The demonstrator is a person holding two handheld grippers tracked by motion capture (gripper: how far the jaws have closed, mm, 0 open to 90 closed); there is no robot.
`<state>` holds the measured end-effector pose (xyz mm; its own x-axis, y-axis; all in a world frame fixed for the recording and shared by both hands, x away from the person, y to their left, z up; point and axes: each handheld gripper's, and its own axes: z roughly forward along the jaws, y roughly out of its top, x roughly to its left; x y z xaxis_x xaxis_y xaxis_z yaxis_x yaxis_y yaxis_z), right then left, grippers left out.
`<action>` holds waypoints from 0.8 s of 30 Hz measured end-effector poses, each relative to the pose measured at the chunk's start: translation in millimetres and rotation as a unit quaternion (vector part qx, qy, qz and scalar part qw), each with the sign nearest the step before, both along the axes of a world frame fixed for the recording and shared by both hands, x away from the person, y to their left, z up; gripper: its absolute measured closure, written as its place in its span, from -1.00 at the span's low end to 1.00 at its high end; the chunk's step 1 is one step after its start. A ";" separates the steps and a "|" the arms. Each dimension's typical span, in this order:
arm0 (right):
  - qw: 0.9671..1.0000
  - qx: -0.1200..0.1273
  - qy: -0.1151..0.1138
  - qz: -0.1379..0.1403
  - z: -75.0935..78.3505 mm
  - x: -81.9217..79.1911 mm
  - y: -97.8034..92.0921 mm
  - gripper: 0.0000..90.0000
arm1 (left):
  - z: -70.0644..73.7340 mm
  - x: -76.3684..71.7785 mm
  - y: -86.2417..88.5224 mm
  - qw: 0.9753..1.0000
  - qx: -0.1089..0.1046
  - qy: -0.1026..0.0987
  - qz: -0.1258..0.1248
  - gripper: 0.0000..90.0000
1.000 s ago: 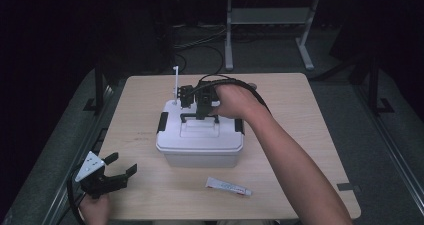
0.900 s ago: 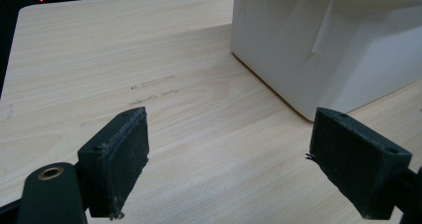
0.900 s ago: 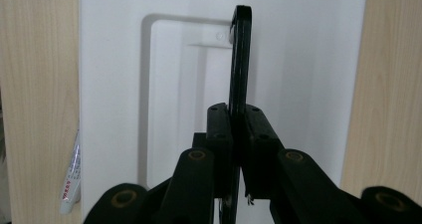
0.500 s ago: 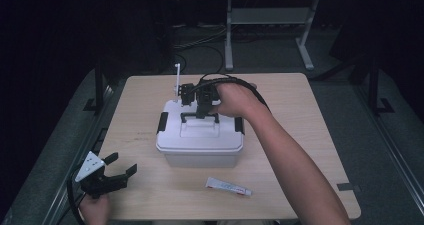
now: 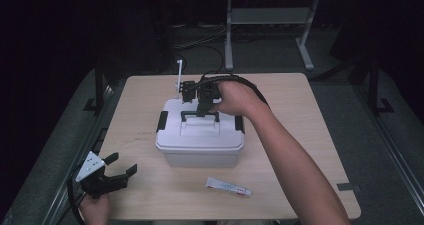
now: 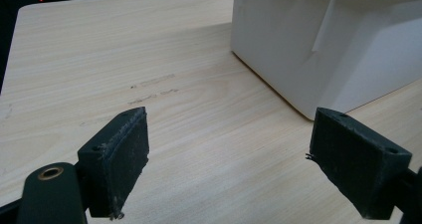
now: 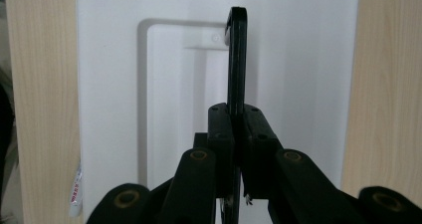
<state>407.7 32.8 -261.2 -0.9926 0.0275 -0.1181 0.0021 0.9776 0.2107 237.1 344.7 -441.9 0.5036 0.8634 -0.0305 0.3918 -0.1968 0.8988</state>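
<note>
storage box (image 5: pixel 200 137), white plastic with a black handle (image 5: pixel 200 116) and black side latches, sits about mid-table in the high view, a bit toward the left edge. right gripper (image 5: pixel 202 110) comes down on the lid from the far side and has the handle pinched at its middle. left gripper (image 5: pixel 120 172) hangs at the near left corner of the table (image 5: pixel 310 135), jaws spread wide with nothing in them, well apart from the box. small white tube (image 5: pixel 228 187) lies flat near the near edge, just in front of the box and not touching it.

left gripper view: both jaws wide apart over bare wood, nothing between them, and the box corner (image 6: pixel 318 50) sits just beyond the right jaw.

right gripper view: looking straight down on the lid (image 7: pixel 174 84), jaws squeezed tight on the handle (image 7: pixel 236 59), which stands up on edge between them. the tube (image 7: pixel 75 194) peeks out at the lower left.
</note>
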 end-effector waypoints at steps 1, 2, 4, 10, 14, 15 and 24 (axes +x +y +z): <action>1.000 0.001 0.000 0.002 0.9 0.2 -0.7 0.87 | -0.1 -0.1 -0.1 1.000 -0.002 0.000 0.000 -0.67; 1.000 0.003 0.001 0.000 2.9 -0.1 -2.2 0.87 | -0.1 -0.1 0.0 1.000 0.000 0.001 0.000 -0.66; 1.000 0.005 -0.002 0.001 3.8 -0.2 -2.9 0.87 | -0.1 0.0 0.1 1.000 0.001 0.002 0.000 -0.67; 1.000 0.011 -0.002 -0.005 10.3 -1.5 -9.4 0.87 | -0.2 0.1 -0.4 1.000 0.001 0.002 -0.001 -0.67; 1.000 0.018 -0.003 -0.007 15.9 -2.4 -14.4 0.87 | -0.3 0.2 -0.6 1.000 0.002 0.002 -0.001 -0.67; 1.000 0.018 -0.003 -0.007 15.9 -2.4 -14.4 0.87 | -0.3 0.2 -0.6 1.000 0.002 0.002 -0.001 -0.67; 1.000 0.023 -0.009 -0.016 27.7 -5.3 -30.4 0.87 | -0.4 0.4 -1.1 1.000 0.003 0.003 -0.001 -0.67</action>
<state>402.4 2.4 -233.5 -0.9888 0.0647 -0.1345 0.0285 0.9664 0.2553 237.5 343.6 -442.3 0.5060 0.8621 -0.0275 0.3958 -0.2037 0.8954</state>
